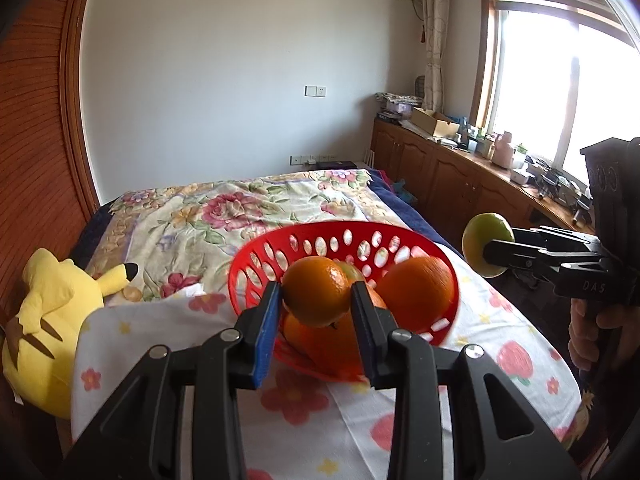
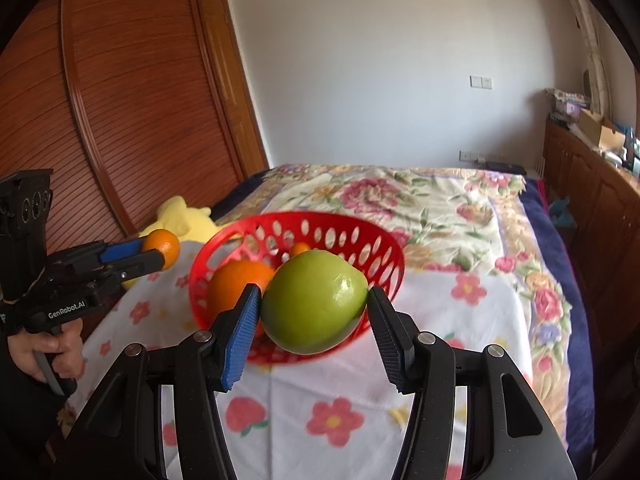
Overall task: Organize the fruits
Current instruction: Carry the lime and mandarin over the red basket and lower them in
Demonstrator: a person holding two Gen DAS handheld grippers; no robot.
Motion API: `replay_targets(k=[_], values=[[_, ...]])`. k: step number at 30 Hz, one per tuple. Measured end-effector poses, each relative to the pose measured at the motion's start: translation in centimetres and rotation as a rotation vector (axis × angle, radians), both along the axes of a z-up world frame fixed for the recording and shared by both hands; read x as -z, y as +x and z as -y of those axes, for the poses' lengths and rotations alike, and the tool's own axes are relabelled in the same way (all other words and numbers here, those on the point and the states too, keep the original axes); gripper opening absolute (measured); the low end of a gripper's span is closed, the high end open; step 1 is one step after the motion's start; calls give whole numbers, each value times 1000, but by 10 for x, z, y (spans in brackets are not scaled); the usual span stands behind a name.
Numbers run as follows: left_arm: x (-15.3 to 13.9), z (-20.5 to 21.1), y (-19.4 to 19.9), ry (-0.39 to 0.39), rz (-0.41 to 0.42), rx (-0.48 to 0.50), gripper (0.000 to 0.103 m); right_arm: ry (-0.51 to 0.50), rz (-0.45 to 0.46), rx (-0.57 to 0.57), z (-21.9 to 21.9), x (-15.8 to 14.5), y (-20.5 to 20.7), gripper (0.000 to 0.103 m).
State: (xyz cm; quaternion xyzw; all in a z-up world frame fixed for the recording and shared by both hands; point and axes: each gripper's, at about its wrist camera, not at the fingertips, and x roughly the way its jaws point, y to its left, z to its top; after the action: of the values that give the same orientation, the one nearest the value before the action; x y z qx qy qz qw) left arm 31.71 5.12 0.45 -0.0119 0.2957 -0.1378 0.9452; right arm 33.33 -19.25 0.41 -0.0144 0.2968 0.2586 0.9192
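A red perforated basket (image 1: 320,240) (image 2: 336,226) sits on a flowered white cloth on the bed, with oranges (image 1: 418,292) (image 2: 236,282) inside. My left gripper (image 1: 317,298) (image 2: 162,254) is shut on a small orange (image 1: 316,290) (image 2: 162,246), held in the air in front of the basket. The right gripper (image 2: 314,304) (image 1: 486,256) is shut on a green apple (image 2: 314,300) (image 1: 486,244), also lifted above the cloth near the basket's right side. A hand holds each gripper's handle.
A yellow plush toy (image 1: 52,320) (image 2: 184,218) lies at the bed's left edge beside a wooden wardrobe (image 2: 140,100). Wooden cabinets (image 1: 460,184) with clutter run along the right under the window. The flowered bedspread (image 1: 248,208) stretches behind the basket.
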Motion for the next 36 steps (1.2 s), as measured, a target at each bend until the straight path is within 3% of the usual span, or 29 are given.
replay_targets(k=[7, 17, 36], values=[[12, -10, 42, 14, -43, 0, 33, -47, -5, -28, -18, -3, 50, 56], [25, -18, 72, 21, -85, -15, 33, -144, -72, -30, -44, 24, 113, 56], [35, 1, 90, 56, -148, 25, 34, -213, -199, -81, -52, 48, 127, 56]])
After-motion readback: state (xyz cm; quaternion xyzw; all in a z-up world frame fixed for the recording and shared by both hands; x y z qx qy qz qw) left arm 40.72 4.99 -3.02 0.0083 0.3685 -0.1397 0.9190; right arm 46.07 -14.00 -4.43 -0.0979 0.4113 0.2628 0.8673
